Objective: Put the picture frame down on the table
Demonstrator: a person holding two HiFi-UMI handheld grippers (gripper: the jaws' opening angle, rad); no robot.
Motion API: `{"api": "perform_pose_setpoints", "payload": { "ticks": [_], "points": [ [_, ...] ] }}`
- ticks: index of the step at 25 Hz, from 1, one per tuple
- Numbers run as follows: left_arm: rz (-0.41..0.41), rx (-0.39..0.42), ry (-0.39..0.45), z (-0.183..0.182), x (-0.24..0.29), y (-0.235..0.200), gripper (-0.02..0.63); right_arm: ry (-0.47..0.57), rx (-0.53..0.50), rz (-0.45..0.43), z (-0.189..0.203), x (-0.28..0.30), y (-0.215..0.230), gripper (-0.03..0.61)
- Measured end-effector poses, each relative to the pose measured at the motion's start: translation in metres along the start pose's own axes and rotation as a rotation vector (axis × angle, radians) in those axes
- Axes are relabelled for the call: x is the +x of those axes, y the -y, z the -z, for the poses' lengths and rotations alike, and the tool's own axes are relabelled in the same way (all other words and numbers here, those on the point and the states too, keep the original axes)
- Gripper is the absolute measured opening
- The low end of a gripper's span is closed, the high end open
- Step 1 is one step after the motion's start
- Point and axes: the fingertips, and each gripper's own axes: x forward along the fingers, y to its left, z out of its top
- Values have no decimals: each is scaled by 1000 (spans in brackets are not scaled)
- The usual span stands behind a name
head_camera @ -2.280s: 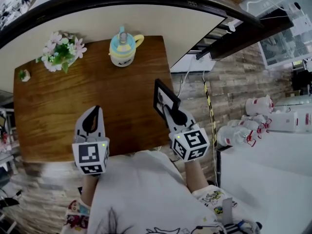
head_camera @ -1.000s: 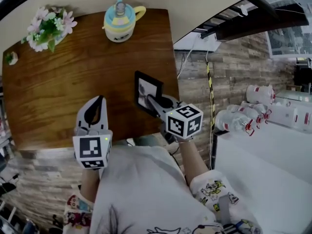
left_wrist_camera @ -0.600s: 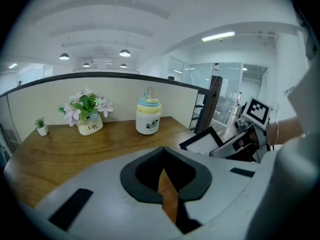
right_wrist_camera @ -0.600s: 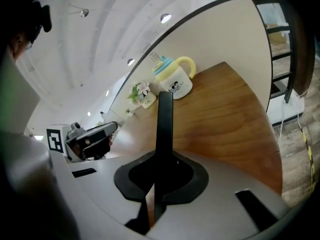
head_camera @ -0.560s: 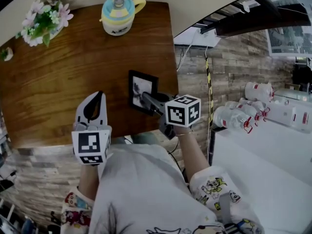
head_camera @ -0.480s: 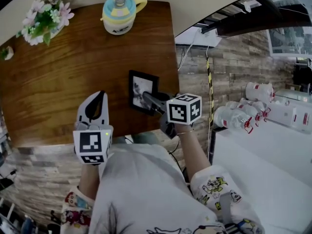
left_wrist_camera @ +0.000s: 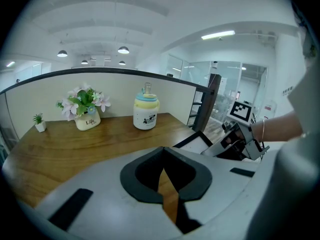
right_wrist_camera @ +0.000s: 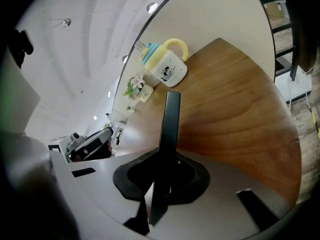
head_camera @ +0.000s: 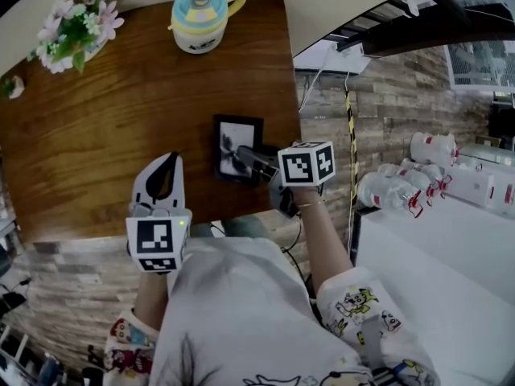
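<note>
Containers: the lidded mug at the table's far edge is closed, contents unseen. The white pot at the far left holds pink and white flowers. A small pot at the left edge holds a green sprig.

Your right gripper pinches the picture frame by its right side. The frame lies nearly flat near the right-near corner, just inside both edges; contact with the wood cannot be confirmed. Bare wood lies open to its left and beyond it.

Your left gripper, jaws pressed together on nothing, hangs over the near edge, apart from the frame.
</note>
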Motion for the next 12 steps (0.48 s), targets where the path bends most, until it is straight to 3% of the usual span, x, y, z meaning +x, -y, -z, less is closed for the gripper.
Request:
{"api": "perform_pose_setpoints", "payload": {
  "ticks": [12],
  "points": [
    [7,2,-2,2,0,1,3,-44,-60,60,-1,16,11,71]
  ]
}}
